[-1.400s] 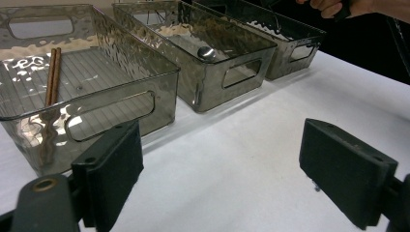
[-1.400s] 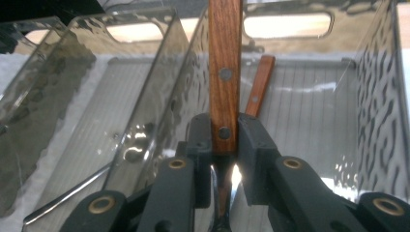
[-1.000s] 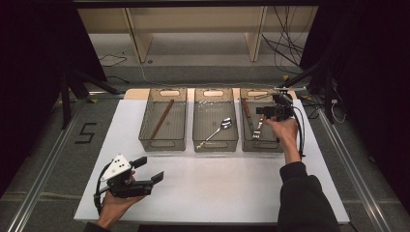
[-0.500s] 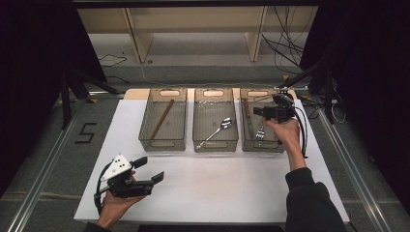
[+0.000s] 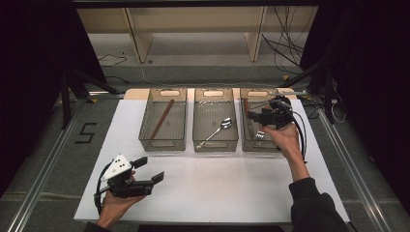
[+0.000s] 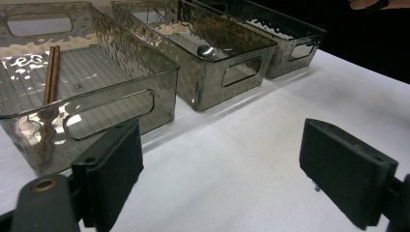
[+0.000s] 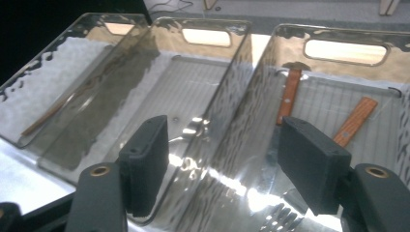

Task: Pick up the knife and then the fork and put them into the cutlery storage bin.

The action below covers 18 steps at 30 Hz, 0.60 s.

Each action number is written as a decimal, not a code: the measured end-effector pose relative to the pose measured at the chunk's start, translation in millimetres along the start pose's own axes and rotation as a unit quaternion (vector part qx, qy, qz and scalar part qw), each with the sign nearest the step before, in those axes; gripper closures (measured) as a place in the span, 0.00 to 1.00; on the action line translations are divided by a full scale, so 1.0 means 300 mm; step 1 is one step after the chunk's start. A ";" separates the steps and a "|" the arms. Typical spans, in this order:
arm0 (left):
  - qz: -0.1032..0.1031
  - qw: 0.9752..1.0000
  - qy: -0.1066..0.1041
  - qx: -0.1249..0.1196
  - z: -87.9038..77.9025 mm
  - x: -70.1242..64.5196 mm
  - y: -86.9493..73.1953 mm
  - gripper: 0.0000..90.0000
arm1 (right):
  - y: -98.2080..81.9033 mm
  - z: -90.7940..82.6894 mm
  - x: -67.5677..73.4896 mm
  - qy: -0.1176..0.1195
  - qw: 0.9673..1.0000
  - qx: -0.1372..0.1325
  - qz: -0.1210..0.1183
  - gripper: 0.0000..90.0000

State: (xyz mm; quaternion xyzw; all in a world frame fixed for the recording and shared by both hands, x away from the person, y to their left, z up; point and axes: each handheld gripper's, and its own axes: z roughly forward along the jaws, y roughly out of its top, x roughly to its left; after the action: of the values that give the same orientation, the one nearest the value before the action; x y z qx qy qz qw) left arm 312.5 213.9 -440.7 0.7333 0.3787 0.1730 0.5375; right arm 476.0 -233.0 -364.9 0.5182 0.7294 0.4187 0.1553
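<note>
White tabletop (image 5: 217, 183), three bins: your right claw (image 5: 255, 116) hangs over the right bin (image 5: 247, 143), jaws just spread and empty, the fork (image 7: 278, 215) right below, tines toward you, far from your open left claw (image 5: 153, 170).

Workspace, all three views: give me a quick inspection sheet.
Surface: white table top, bare in front of the bins.
Job's things: right bin holds a fork and wooden-handled pieces; middle bin holds a spoon; left bin holds chopsticks.
Clutter: nothing seen.
Grippers: right gripper over the right bin, jaws just opened, nothing between them; left gripper open, low over the table near the front edge, holding nothing.
Cables: black lead loops off the right gripper; loose cables on the floor behind.
Surroundings: wooden shelf frame behind, dark curtains, floor mark "5".
</note>
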 end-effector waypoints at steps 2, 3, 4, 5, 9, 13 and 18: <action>0.000 1.000 0.000 0.000 0.000 0.000 0.000 0.17 | -0.007 -0.009 0.012 0.005 1.000 -0.004 -0.005 0.38; 0.000 1.000 0.000 0.000 0.000 0.000 0.000 0.17 | -0.010 -0.012 0.019 0.007 1.000 -0.006 -0.008 0.37; 0.000 1.000 0.000 0.000 0.000 0.000 0.000 0.17 | -0.013 -0.015 0.025 0.010 1.000 -0.006 -0.012 0.37; 0.000 1.000 0.000 0.001 0.001 0.000 0.000 0.17 | -0.017 -0.019 0.032 0.012 1.000 -0.008 -0.014 0.36; -0.001 1.000 0.000 0.001 0.000 0.000 0.000 0.17 | -0.029 -0.033 0.058 0.023 0.999 -0.018 -0.024 0.35; 0.000 1.000 -0.001 0.001 0.000 0.001 0.000 0.17 | -0.042 -0.049 0.081 0.033 0.999 -0.025 -0.031 0.33; -0.006 1.000 -0.002 -0.002 0.002 0.000 0.000 0.17 | -0.066 -0.067 0.105 0.042 0.998 -0.035 -0.038 0.31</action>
State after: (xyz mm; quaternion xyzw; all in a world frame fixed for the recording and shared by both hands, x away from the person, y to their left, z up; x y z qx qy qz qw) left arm 312.7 213.5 -441.0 0.7301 0.3815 0.1698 0.5409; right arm 437.4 -216.4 -361.8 0.4660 0.7393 0.4593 0.1589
